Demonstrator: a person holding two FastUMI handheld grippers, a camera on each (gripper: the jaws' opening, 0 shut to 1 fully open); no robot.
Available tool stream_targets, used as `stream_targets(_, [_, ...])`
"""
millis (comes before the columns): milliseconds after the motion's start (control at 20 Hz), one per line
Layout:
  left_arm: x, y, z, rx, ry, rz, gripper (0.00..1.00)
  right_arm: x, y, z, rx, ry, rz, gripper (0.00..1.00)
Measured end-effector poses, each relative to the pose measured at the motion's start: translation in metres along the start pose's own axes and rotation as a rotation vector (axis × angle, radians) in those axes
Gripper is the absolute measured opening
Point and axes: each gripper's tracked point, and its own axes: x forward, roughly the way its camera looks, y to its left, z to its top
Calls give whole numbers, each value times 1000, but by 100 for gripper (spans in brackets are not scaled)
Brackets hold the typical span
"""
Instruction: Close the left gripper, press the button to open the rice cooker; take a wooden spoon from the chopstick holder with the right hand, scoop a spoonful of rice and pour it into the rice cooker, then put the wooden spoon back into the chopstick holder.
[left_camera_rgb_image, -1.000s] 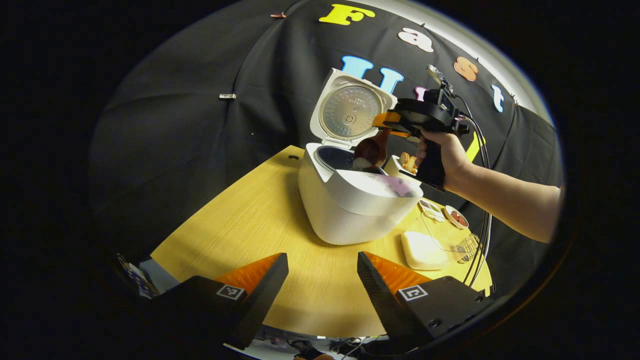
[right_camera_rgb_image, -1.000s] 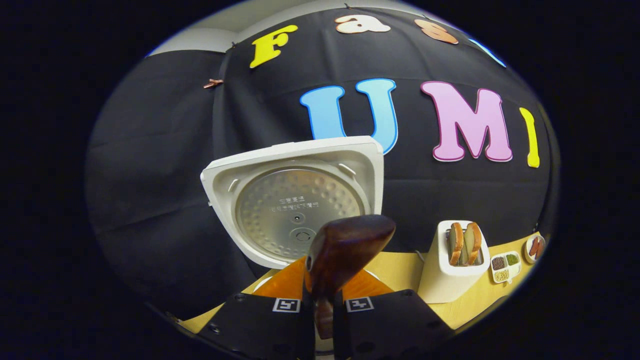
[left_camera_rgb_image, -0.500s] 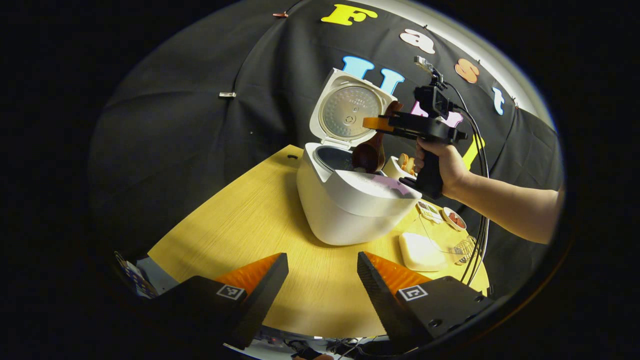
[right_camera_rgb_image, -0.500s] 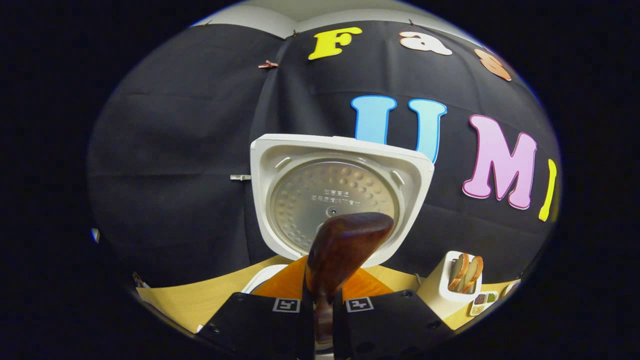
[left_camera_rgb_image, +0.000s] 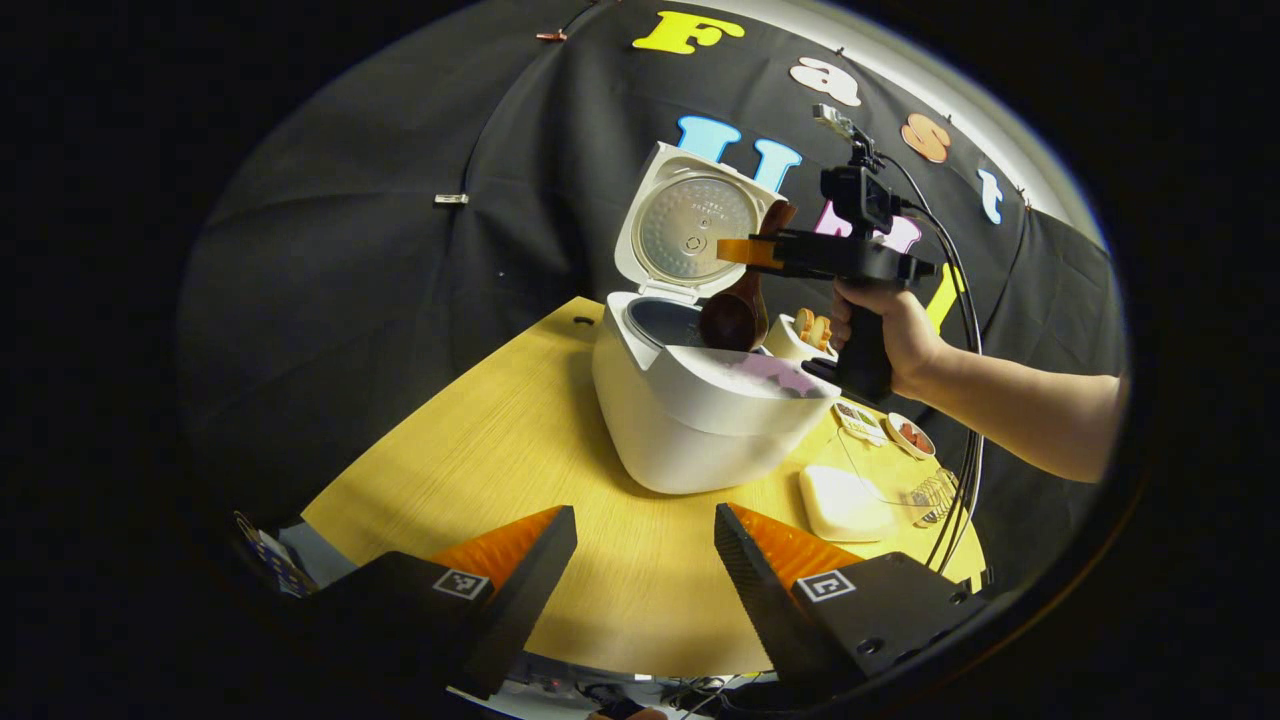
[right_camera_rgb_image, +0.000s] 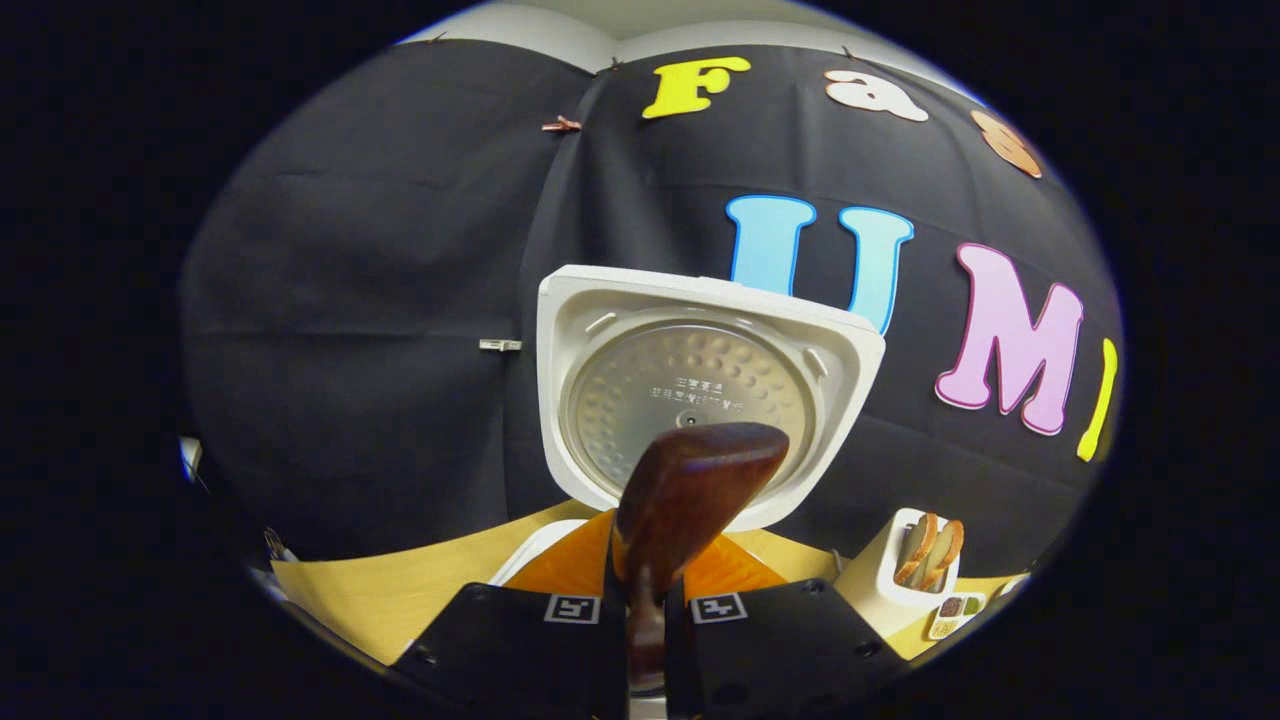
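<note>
Left gripper view: black cloth is covering the upper left; a yellow wooden table (left_camera_rgb_image: 480, 440) is filling the lower centre. The left gripper (left_camera_rgb_image: 645, 540) is hovering open and empty at the bottom. At centre the rice cooker (left_camera_rgb_image: 700, 410) is sitting with its lid raised. At centre right the right gripper (left_camera_rgb_image: 740, 250) is clamping the wooden spoon (left_camera_rgb_image: 738, 310), bowl hanging over the pot.

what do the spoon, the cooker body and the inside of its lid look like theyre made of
Spoon: dark wood, seemingly varnished, given its reddish-brown sheen. Cooker body: smooth white shell, probably plastic. Lid's inner plate: dull grey dimpled disc, likely metal.
</note>
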Motion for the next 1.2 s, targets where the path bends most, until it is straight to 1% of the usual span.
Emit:
stream_targets(100, [0,-4,-1,14,-1,-5,96,-10,-8,16,4,-34,-15,18])
stream_targets(300, [-1,-19,-4,37,-2,-31,96,-42,-31,38,-26,-71,-57,18])
stream_targets(350, [-1,-23,-4,42,-3,-39,98,-51,-38,42,-30,-79,-69,18])
stream_targets(400, [-2,-29,-4,49,-4,-48,96,-60,-45,46,-26,-86,-82,18])
stream_targets(600, [-3,-53,-5,81,-4,-94,96,-102,-84,59,50,-101,-144,18])
stream_targets(750, [-7,-72,-10,93,2,-128,96,-140,-122,68,129,-112,-214,18])
stream_targets(850, [-10,-84,-13,103,8,-147,96,-171,-152,68,179,-121,-276,18])
stream_targets(1000, [-11,-102,-17,130,18,-174,96,-220,-199,63,228,-129,-368,18])
stream_targets(1200, [-11,-128,-21,191,34,-193,96,-282,-262,51,311,-148,-471,18])
